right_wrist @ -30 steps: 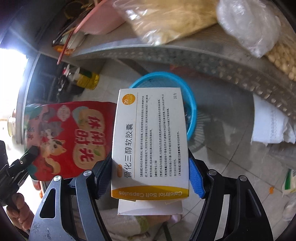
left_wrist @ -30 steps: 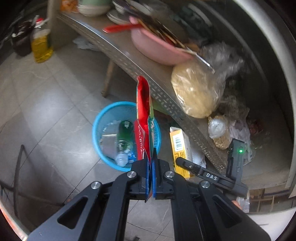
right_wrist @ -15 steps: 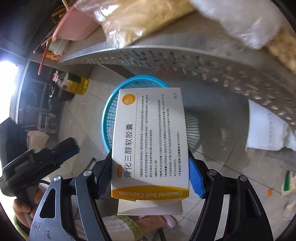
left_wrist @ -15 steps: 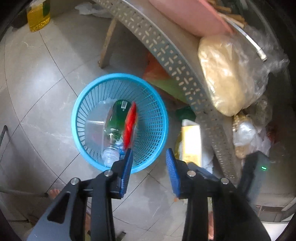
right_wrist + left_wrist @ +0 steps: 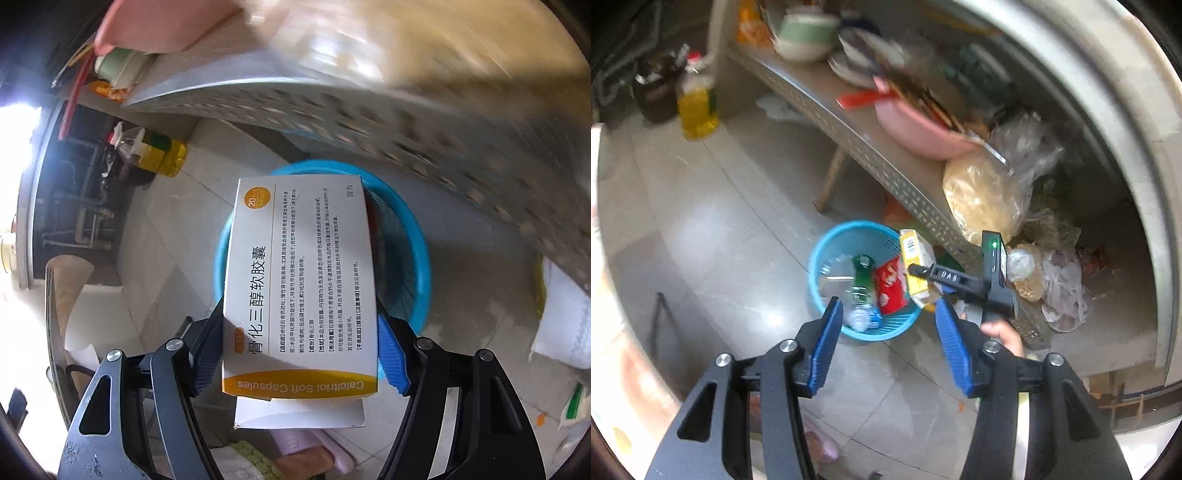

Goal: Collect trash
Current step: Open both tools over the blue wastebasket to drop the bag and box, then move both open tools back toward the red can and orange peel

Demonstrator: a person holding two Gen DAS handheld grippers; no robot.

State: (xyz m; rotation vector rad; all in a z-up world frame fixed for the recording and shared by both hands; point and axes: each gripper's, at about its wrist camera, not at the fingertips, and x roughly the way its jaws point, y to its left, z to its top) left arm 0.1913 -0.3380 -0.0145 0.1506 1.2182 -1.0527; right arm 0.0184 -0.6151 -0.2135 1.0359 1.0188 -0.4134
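Seen from the right wrist: right gripper (image 5: 300,354) clamped on a white and orange medicine box (image 5: 301,284), blue pads pressed to both long sides. Box held directly above the blue basket (image 5: 413,254), covering most of its inside; basket contents hidden in this view. Steel shelf (image 5: 332,99) overhead smeared by motion blur, items on it hard to make out. Oil bottle (image 5: 162,155) on the floor at upper left.

Seen from the left wrist: left gripper (image 5: 888,345) with fingers spread wide, nothing between them, raised above the floor. Blue basket (image 5: 827,254) standing on the tiled floor just beside the shelf's front edge (image 5: 886,162). Inside it, a red snack packet (image 5: 890,284) lying against a green bottle (image 5: 862,277), next to other clear trash too blurred to identify. Medicine box (image 5: 914,262) at the basket's right rim, partly hidden by the right gripper (image 5: 923,271) holding it. Pink bowl (image 5: 916,129) and bagged food (image 5: 982,195) on the shelf.

Compared with half a second ago: packet, then dropping edge-on, now settled flat in the basket; left gripper opened wider and pulled back; medicine box moved further over the basket.
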